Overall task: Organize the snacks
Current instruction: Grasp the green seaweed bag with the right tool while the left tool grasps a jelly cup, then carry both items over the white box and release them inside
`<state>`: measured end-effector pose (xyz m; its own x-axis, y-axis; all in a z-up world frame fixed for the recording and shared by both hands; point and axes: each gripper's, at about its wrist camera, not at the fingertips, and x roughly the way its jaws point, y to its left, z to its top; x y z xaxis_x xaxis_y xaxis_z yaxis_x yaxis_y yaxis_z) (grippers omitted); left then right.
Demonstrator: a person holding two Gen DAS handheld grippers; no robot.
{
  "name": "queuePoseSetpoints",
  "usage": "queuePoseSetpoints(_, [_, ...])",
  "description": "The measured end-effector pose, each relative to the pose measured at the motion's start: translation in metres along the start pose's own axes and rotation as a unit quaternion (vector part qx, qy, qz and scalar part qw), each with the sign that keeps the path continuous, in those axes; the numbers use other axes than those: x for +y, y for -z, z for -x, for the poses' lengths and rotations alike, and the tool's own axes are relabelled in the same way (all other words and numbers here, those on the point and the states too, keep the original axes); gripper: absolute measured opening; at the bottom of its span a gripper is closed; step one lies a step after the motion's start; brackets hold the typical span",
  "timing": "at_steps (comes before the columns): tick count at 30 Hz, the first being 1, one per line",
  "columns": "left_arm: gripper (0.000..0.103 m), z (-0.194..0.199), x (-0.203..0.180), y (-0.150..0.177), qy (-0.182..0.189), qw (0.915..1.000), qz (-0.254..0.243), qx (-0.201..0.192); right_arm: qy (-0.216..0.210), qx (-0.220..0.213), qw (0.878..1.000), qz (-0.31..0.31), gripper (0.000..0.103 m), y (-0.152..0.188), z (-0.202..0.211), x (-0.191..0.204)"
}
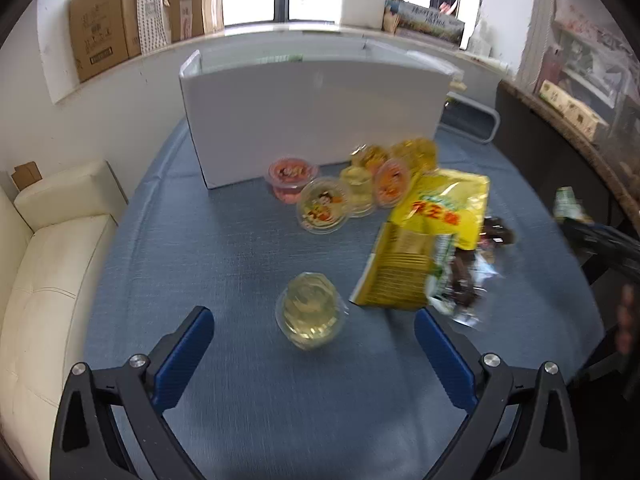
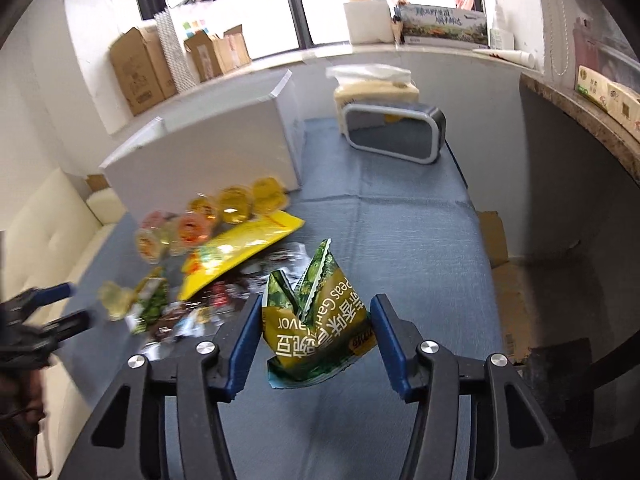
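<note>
here the right gripper (image 2: 316, 334) jaws pinch an upside-down green pea packet (image 2: 316, 320), long axis vertical; left gripper (image 1: 314, 334) jaws gape.

A plain white cardboard box (image 1: 312, 120) stands on blue woven cloth (image 1: 240, 264). The glossy yellow snack bag (image 1: 440, 208) carries red lettering; the crinkled green pea packet (image 2: 320, 328) bears white print.

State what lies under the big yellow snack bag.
Under the yellow bag lie dark candy wrappers on the blue cloth. Whatever else it covers is hidden.
</note>
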<state>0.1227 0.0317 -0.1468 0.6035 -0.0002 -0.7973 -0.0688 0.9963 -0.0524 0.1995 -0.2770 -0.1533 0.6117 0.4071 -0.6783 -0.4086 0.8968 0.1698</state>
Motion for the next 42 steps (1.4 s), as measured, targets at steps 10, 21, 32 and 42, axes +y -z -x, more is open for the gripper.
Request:
queuePoseSetpoints(10, [0.042, -0.029, 0.013, 0.001, 0.012, 0.9999, 0.012, -0.002, -0.014, -0.015, 1.000, 0.015, 0.059, 0.008, 0.022, 0.023])
queuePoseSetpoints(21, [0.041, -0.005, 0.022, 0.007, 0.019, 0.9984, 0.017, -0.051, -0.025, -0.010, 1.000, 0.017, 0.059, 0.014, 0.017, 0.036])
queuePoseSetpoints(32, [0.041, 0.058, 0.009, -0.028, 0.039, 0.9931, -0.007, -0.111, -0.044, -0.021, 0.998, 0.050, 0.059, -0.004, 0.021, 0.066])
queuePoseSetpoints(42, [0.041, 0.089, 0.011, -0.106, 0.039, 0.9861, -0.011, -0.161, -0.057, -0.063, 0.990, 0.115, 0.059, -0.086, 0.010, 0.111])
